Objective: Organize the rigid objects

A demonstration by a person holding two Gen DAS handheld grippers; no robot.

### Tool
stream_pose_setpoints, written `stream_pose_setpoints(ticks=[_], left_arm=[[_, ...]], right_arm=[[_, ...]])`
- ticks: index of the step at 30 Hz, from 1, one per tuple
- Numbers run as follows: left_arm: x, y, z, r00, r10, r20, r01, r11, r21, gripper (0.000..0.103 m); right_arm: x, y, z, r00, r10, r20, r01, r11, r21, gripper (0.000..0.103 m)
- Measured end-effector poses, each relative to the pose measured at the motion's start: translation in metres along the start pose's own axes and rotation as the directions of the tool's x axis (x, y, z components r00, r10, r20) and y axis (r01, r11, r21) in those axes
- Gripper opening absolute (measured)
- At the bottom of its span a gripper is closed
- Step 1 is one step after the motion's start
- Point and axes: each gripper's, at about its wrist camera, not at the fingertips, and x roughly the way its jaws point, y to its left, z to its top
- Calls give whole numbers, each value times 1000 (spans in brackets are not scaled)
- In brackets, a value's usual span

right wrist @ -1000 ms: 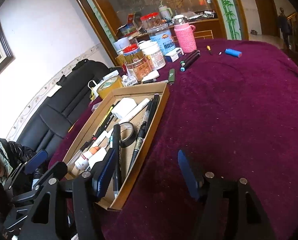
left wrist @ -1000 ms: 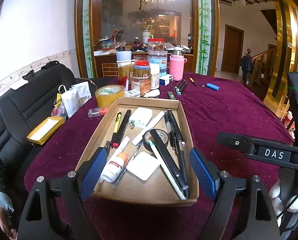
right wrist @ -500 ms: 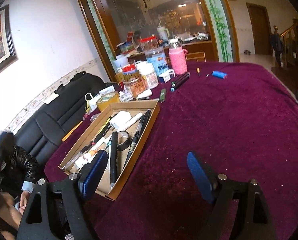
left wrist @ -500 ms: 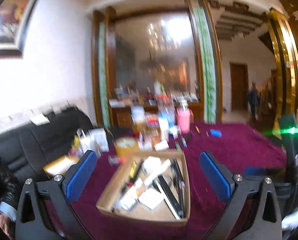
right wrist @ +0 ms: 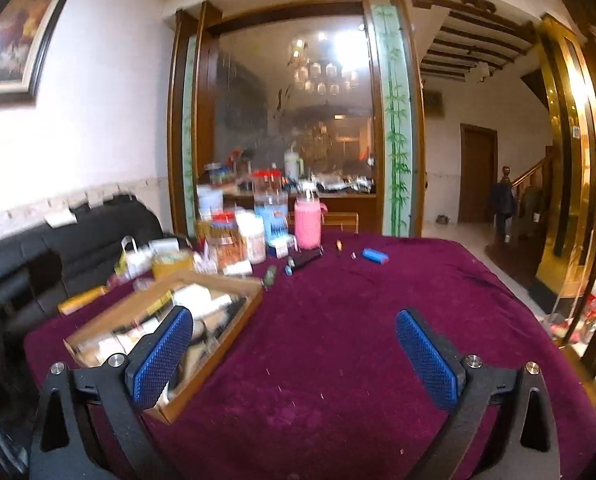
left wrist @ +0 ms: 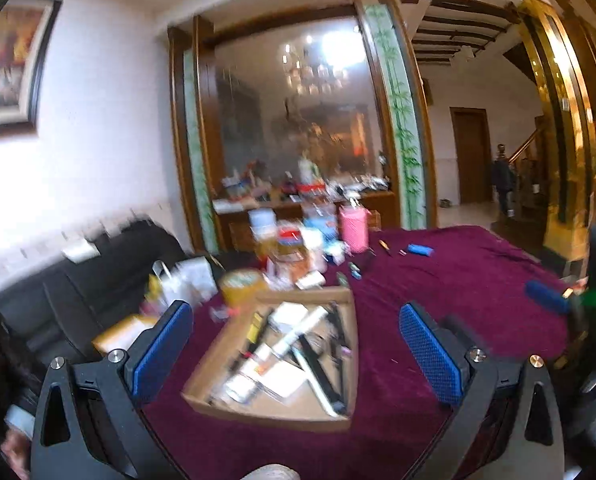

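Cameras are both tilted way up compared to a second ago, so now you get mostly wall, the big glass partition (right wrist: 294, 120) and ceiling, where before it was nearly all tabletop. The purple tablecloth (right wrist: 357, 312) covers a big round table, black sofa (left wrist: 78, 280) along its left side, doorway and staircase off to the right. The cardboard tray (left wrist: 258, 410) full of pens, markers and white bits sits near the table's left edge; earlier the left gripper (left wrist: 296, 354) was down straddling it, now it's lifted back and the tray just shows between its blue pads, not touched. Left gripper is spread wide and holding nothing. Right gripper (right wrist: 294, 356) is also wide apart and empty, over bare cloth with the tray just off its left finger. Lots of open cloth on the right half. Behind the tray is a cluster of jars plus a pink bottle (right wrist: 307, 229), and a blue lighter-looking thing (right wrist: 375, 256) lies alone further out. The left view's pretty blurry.
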Motion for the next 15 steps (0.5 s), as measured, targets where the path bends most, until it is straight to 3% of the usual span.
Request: stream_pose_setpoints(ticks=[3,9,15], left_arm=[[11,1,-8,996,-36,-77,32,998,-57,103],[36,6,-21,977,-73,-201,43,987,-153,103],[56,14,-36,959,16,-285,-63,986,-155,103]], right_arm=[[11,4,-8,997,13,-78,-15,1000,-25,103],[17,9,-14,994,27,-109,-32,998,-46,103],[26,16,-21,985,33,-170,-44,997,-58,103]])
